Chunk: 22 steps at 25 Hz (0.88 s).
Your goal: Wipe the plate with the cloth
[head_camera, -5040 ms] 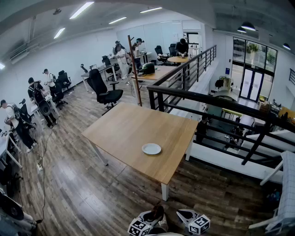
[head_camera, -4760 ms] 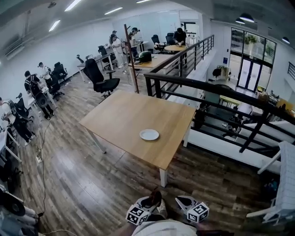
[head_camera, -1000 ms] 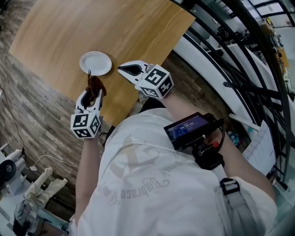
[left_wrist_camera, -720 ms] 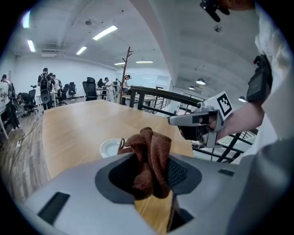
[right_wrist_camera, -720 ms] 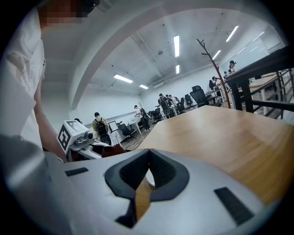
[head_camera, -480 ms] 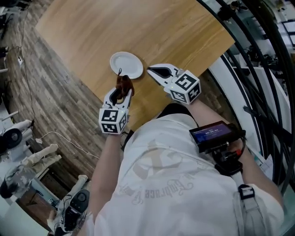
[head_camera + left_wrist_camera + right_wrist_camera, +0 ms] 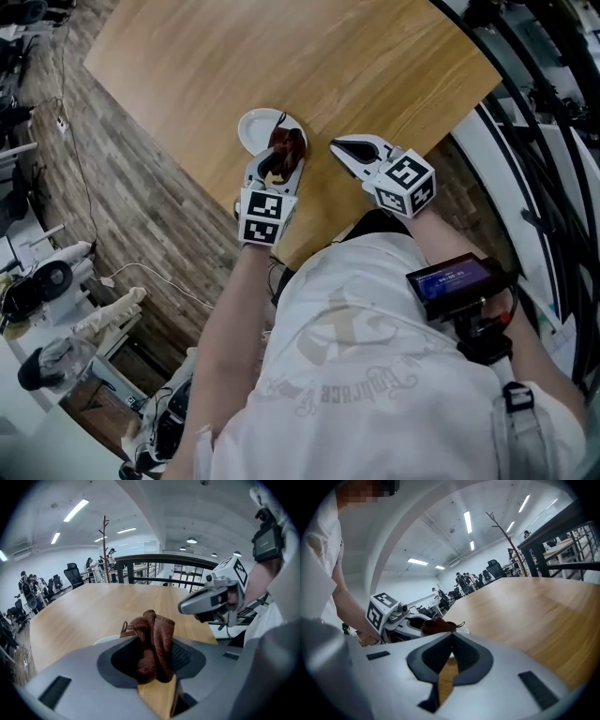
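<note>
A small white plate [image 7: 253, 128] lies near the front edge of the wooden table [image 7: 281, 47]. My left gripper [image 7: 285, 143] is shut on a crumpled brown cloth [image 7: 287, 146] and holds it over the plate's right near edge. In the left gripper view the cloth [image 7: 153, 641] bulges up between the jaws, and a sliver of the plate [image 7: 105, 640] shows behind them. My right gripper [image 7: 339, 147] hovers just right of the plate, shut with nothing in it. From the right gripper view I see its closed jaws [image 7: 451, 638], the cloth [image 7: 437, 625] and the left gripper [image 7: 396, 617].
The table's front edge runs just below both grippers, with wood floor [image 7: 159, 216] beyond it. A black railing [image 7: 534, 112] passes close on the right. Cables and gear [image 7: 47, 281] lie on the floor to the left. A coat stand [image 7: 106, 545] and people stand far off.
The left gripper has carried the cloth forward, from short of the plate to over its near right edge. The right gripper stays alongside. Five seconds ago I stood well back from the table.
</note>
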Motion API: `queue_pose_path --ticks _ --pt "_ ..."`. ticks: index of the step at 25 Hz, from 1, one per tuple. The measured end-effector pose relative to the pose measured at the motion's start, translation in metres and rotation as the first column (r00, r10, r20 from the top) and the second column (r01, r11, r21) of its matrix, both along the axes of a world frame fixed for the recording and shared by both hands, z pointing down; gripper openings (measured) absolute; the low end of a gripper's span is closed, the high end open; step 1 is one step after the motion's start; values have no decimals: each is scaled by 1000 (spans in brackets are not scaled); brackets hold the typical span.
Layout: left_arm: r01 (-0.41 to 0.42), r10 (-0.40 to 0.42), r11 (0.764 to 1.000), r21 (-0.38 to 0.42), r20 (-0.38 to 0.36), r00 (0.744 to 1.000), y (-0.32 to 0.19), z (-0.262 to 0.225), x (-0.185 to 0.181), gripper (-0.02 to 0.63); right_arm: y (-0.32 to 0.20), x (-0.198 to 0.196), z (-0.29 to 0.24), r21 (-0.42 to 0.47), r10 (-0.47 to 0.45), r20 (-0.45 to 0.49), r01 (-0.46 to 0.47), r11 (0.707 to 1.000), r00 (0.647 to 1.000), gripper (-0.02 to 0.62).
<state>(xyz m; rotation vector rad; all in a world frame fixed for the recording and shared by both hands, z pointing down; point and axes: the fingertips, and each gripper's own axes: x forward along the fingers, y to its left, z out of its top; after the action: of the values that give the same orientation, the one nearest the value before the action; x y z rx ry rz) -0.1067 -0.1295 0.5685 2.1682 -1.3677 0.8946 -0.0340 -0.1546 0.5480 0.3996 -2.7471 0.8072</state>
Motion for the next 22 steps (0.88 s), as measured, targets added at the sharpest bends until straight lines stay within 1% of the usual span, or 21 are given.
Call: queue_pose_path --ticks 3,6,9,11,14,17,22 --pt "-42 43 999 -18 49 998 -18 2 -10 169 6 -2 0 -15 24 1 -24 1000 1000 14" --pt "-101 107 993 -67 88 990 -27 13 -14 169 8 -1 3 -30 43 1 -43 999 999 14" --pt "-167 183 978 -126 131 974 -19 21 -13 169 10 -1 4 -40 55 6 -55 998 998 14" --pt "-184 209 970 -161 156 965 -8 23 -15 169 10 -2 3 -45 56 11 -55 997 998 14" --pt "-169 204 967 -192 180 962 8 25 -18 169 11 -1 3 -51 49 19 -48 998 999 14" --pt "-140 178 971 -193 197 964 21 28 -19 169 13 2 6 -43 37 22 -36 998 999 14" --pt "-101 144 975 -200 215 966 32 31 -40 169 12 -2 4 -31 38 22 -37 999 999 14"
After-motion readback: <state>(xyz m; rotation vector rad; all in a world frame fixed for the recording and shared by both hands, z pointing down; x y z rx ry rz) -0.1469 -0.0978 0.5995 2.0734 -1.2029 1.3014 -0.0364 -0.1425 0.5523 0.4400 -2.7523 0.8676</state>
